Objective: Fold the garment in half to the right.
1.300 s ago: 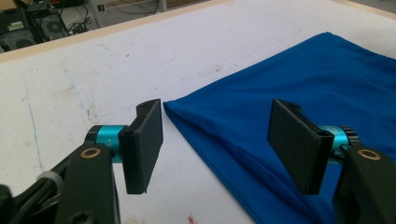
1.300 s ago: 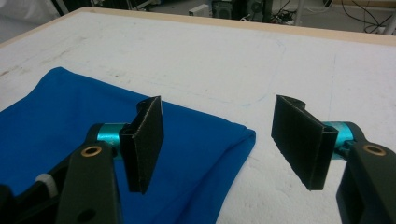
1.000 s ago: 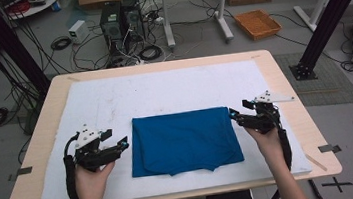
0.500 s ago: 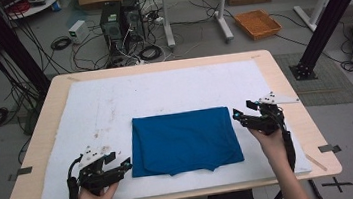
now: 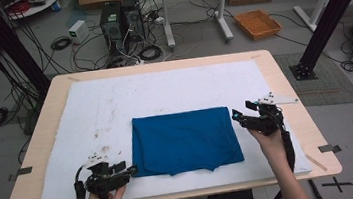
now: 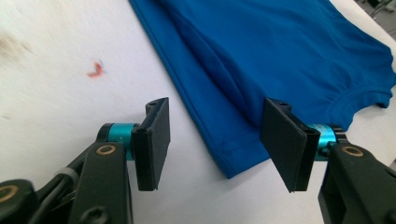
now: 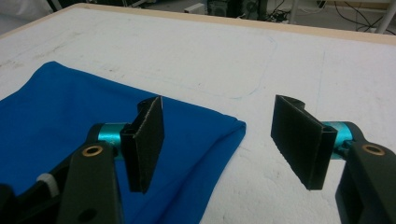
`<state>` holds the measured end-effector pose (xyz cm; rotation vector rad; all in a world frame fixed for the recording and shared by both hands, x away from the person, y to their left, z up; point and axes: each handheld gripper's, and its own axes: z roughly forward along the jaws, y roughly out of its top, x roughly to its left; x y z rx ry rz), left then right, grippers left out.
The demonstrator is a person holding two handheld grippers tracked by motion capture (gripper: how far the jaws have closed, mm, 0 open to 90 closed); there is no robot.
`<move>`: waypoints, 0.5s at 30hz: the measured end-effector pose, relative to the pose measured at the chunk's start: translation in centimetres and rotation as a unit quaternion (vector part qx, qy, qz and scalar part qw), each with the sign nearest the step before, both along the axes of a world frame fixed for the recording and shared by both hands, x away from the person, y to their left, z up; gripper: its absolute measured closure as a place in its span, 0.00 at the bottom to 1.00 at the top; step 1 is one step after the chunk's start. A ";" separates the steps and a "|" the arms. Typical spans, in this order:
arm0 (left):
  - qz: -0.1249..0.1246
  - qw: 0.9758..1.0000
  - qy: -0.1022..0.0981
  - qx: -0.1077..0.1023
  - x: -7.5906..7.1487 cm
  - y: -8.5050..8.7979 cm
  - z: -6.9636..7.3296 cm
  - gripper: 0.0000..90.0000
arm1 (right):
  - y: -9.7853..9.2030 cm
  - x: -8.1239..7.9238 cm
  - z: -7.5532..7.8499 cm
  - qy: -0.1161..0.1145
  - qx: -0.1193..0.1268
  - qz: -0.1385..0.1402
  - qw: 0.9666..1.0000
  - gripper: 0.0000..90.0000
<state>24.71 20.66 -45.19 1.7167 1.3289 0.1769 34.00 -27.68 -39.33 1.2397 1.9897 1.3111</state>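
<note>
A folded blue garment lies flat on the white mat, near the table's front. My left gripper sits low at its near left corner. In the left gripper view that hemmed corner lies between the jaws of the left gripper. The jaws have just been closing but the pads stand apart from the cloth. My right gripper hovers at the garment's far right corner. In the right gripper view the right gripper is open, with the folded corner below the gap.
The white mat covers most of the wooden table and has brown stains and a small red mark. Beyond the table are computer towers, cables, an orange tray and black frame posts.
My left gripper has moved down and toward the table's front edge, to the garment's near left corner, and its jaws have narrowed slightly. The right gripper has kept still.
</note>
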 end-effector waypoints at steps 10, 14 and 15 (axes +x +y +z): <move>-0.004 0.999 0.016 -0.044 0.4 -0.8 -0.5 0.49 | 0.6 0.0 0.0 0.001 -0.005 0.006 1.000 0.39; -0.005 0.999 0.016 -0.049 0.6 -1.4 -0.5 0.49 | 1.0 0.0 -0.1 0.003 -0.008 0.009 1.000 0.39; -0.006 0.999 0.016 -0.048 0.7 -1.4 -0.5 0.49 | 1.1 0.0 -0.2 0.002 -0.009 0.010 1.000 0.39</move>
